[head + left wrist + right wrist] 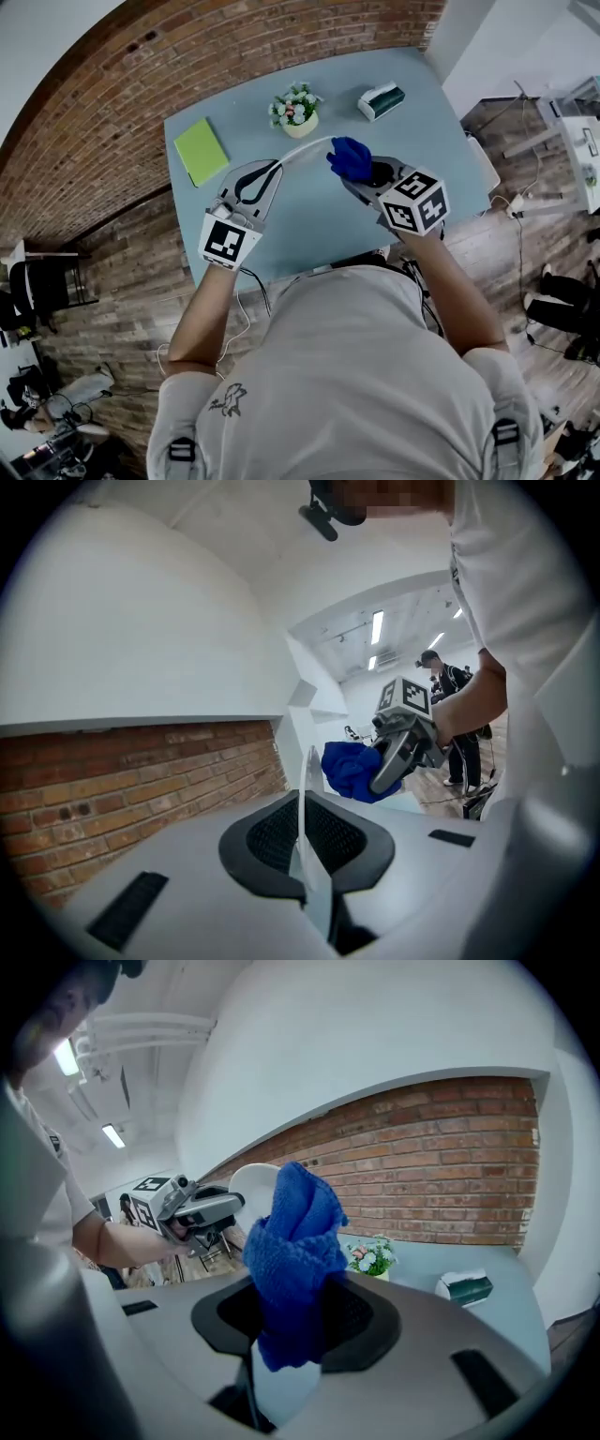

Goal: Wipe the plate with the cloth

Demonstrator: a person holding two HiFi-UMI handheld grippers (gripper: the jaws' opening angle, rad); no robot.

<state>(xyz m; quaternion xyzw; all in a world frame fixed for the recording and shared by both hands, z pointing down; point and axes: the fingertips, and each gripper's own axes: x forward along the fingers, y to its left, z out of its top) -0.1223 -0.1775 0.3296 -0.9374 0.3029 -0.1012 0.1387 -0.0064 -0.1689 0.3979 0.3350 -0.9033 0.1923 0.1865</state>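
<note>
a green pad (201,150) lies near the left edge of the grey-blue counter (450,141), well apart from everything else. to its right, the left gripper (265,173) is held above the counter, and its jaws are closed on the rim of a white plate (305,150). in the left gripper view the plate stands edge-on between the two dark pads, a thin upright line. from the head view it curves away to the right, off the counter, towards the cloth. behind it, further back on the counter, sits a small pot of flowers (295,111).

right of the plate, the right gripper (361,178) has its jaws clamped on a blue cloth (351,157), which bunches up out of them in a thick fold. the cloth is right at the plate's far rim; whether the two touch i cannot tell. a tissue box (381,99) rests near the counter's back right corner, apart from both grippers.
</note>
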